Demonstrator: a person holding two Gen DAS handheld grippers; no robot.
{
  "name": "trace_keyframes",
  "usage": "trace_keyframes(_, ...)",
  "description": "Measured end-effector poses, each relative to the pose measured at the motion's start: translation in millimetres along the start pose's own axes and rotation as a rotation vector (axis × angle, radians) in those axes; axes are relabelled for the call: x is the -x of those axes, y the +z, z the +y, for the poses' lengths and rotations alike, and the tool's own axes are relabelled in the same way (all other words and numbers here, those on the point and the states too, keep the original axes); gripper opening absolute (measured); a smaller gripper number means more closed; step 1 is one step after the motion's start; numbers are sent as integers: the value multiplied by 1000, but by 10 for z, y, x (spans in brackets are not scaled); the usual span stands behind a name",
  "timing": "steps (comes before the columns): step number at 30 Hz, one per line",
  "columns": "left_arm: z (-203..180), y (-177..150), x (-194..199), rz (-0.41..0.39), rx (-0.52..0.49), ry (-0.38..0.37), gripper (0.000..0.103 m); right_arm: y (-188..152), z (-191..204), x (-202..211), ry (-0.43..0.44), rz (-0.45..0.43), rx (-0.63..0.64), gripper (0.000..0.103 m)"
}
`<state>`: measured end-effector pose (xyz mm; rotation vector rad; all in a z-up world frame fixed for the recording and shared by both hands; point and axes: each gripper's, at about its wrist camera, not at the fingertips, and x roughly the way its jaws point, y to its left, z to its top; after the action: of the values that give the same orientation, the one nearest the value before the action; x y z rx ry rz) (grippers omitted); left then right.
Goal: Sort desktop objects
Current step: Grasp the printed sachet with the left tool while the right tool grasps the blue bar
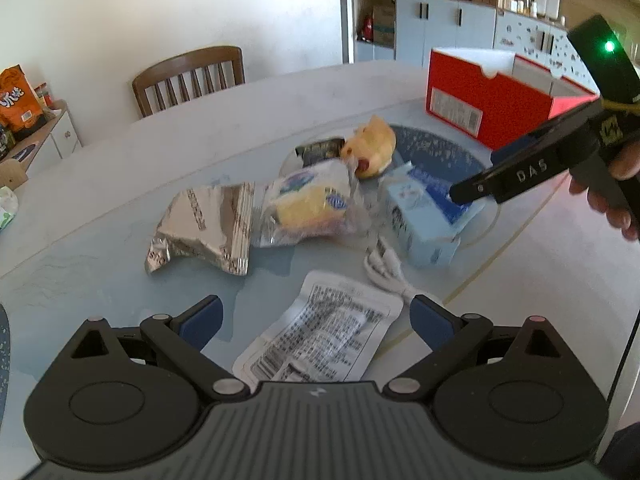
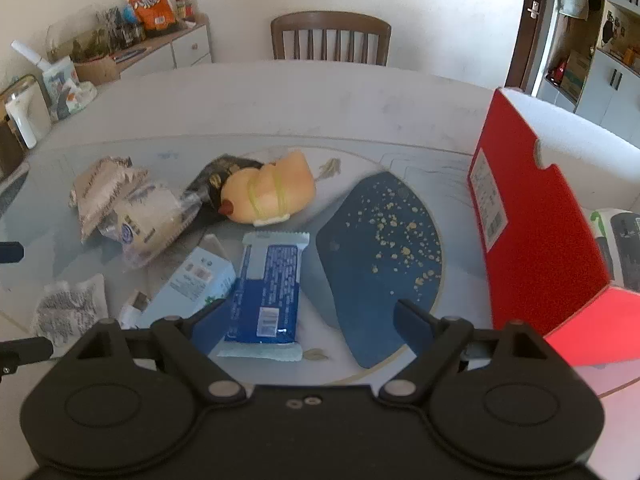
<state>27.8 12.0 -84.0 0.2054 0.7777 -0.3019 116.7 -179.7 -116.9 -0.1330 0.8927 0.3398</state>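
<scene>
In the left wrist view the left gripper (image 1: 316,322) stands with its jaws wide apart and nothing between the pads, low in the frame above a white printed sachet (image 1: 320,336), while a silver foil packet (image 1: 208,224), a clear-wrapped yellow snack (image 1: 308,204) and a light blue carton (image 1: 424,216) lie at the centre of the table (image 1: 100,272). In the right wrist view the right gripper (image 2: 308,320) is also spread wide and holds nothing, low in the frame over a blue wrapped bar (image 2: 268,288). The red box (image 2: 532,216) stands at the right edge, and the orange plush toy (image 2: 272,192) lies at the centre.
</scene>
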Motion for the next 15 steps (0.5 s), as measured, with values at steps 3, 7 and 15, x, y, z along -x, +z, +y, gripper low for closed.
trace_keyframes(3, 2, -41, -57, 14, -15, -6, 100, 1, 21, -50, 8, 8, 5, 87)
trace_keyframes(7, -13, -99, -134, 24, -45, -3, 100, 13, 90, -119, 15, 24, 27, 86)
trace_keyframes(15, 3, -164, -230, 34, -67, 3, 100, 45, 181, -241, 17, 47, 50, 83)
